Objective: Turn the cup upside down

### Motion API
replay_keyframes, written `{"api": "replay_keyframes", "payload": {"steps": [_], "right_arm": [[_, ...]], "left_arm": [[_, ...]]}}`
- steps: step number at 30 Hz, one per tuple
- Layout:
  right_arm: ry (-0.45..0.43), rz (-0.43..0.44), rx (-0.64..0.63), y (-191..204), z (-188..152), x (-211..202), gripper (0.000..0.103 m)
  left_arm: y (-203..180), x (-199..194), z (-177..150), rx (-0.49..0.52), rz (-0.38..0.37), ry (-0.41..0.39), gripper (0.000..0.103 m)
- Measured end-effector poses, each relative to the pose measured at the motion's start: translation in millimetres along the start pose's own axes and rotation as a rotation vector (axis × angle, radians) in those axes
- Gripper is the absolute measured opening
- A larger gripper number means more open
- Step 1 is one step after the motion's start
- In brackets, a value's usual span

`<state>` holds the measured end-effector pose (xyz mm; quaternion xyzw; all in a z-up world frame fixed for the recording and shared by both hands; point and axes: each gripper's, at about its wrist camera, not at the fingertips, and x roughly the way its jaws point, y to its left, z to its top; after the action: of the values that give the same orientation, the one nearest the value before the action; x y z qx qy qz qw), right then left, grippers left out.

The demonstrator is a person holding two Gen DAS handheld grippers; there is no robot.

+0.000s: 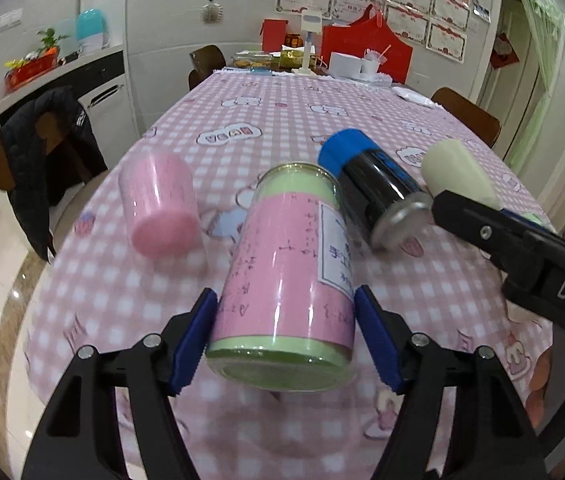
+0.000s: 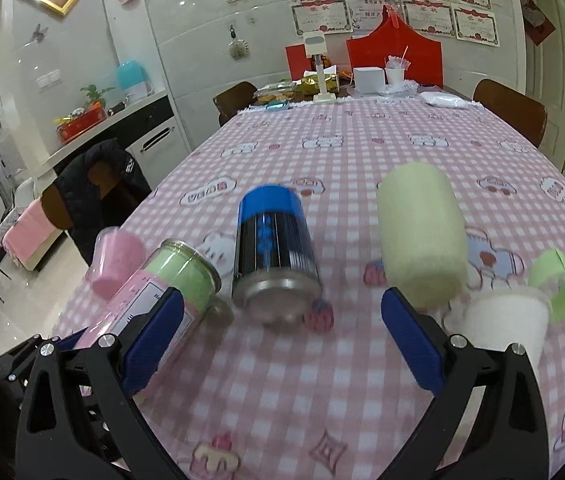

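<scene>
My left gripper (image 1: 288, 340) is shut on a clear cup with a pink label and green filling (image 1: 290, 272), its blue pads (image 1: 198, 336) pressed on both sides near the end that faces the camera. The cup is tilted above the pink checked tablecloth (image 1: 266, 120). In the right wrist view the same cup (image 2: 162, 292) leans at the lower left, its rim end toward the middle. My right gripper (image 2: 282, 344) is open and holds nothing; a black-and-blue cup (image 2: 274, 248) lies just ahead of it.
A pink cup (image 1: 158, 204) sits to the left of the held cup. A cream cup (image 2: 418, 236) and a white cup with a green part (image 2: 506, 320) are to the right. Boxes, a red bag (image 1: 362, 40) and chairs crowd the far end.
</scene>
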<state>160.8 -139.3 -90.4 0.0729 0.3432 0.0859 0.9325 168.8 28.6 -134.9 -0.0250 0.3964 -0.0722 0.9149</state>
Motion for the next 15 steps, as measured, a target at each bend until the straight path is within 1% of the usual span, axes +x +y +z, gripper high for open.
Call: {"api": "replay_keyframes", "payload": {"steps": [4, 6, 9, 12, 15], "right_arm": [[0.023, 0.012, 0.012, -3, -6, -6, 0.095], [0.033, 0.021, 0.018, -4, -9, -8, 0.095], [0.033, 0.023, 0.028, -7, -12, -12, 0.095], [0.026, 0.020, 0.031, -7, -14, -16, 0.095], [0.021, 0.018, 0.029, -6, -16, -18, 0.095]], "left_arm": [[-8, -5, -14, -0.035, -0.002, -0.015, 0.070], [-11, -9, -18, -0.047, -0.018, -0.017, 0.070], [-13, -14, -21, -0.065, -0.036, -0.031, 0.070], [-14, -18, -22, -0.072, -0.030, -0.048, 0.070], [-11, -18, -20, -0.088, -0.057, -0.039, 0.070]]}}
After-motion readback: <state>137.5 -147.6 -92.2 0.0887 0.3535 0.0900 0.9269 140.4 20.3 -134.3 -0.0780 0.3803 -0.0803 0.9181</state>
